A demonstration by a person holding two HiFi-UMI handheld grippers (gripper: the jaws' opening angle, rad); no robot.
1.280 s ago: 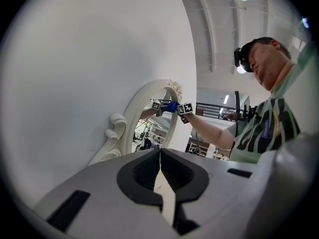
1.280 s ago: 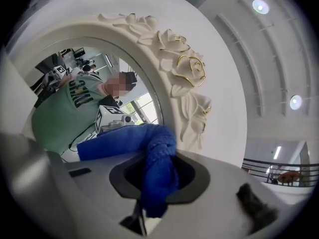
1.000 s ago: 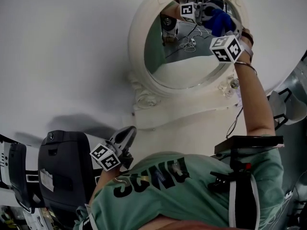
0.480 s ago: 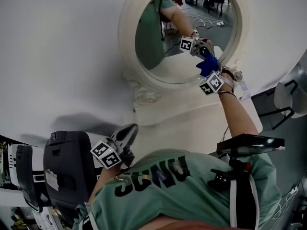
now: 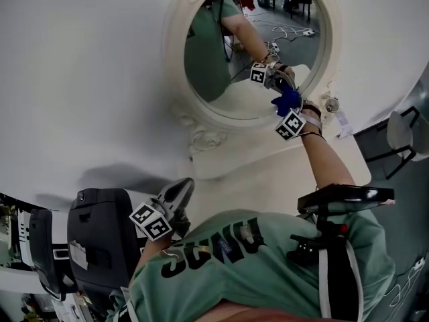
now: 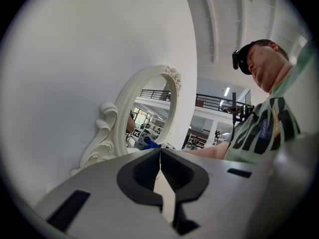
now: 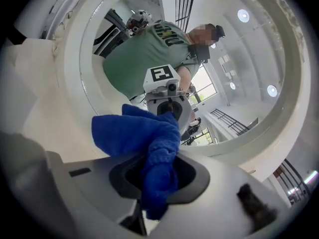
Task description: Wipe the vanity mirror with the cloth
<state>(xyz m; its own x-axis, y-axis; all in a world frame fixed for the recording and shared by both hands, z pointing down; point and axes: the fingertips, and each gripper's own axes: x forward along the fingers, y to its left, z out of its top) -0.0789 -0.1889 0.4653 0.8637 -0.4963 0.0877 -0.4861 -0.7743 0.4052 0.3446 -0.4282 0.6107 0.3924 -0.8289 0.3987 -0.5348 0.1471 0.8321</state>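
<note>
Now | right hand-held gripper (image 7: 158, 179) outstretched, clamping cloth (image 7: 133, 132) at mirror (image 5: 175, 58) | left hand-held gripper (image 6: 160, 156) closed

Plain white wall (image 6: 89, 44), high white ceiling (image 6: 219, 19).

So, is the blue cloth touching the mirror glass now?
Touching. In the head view the cloth, held by the right gripper, meets its own reflection on the mirror with no gap between them.
</note>
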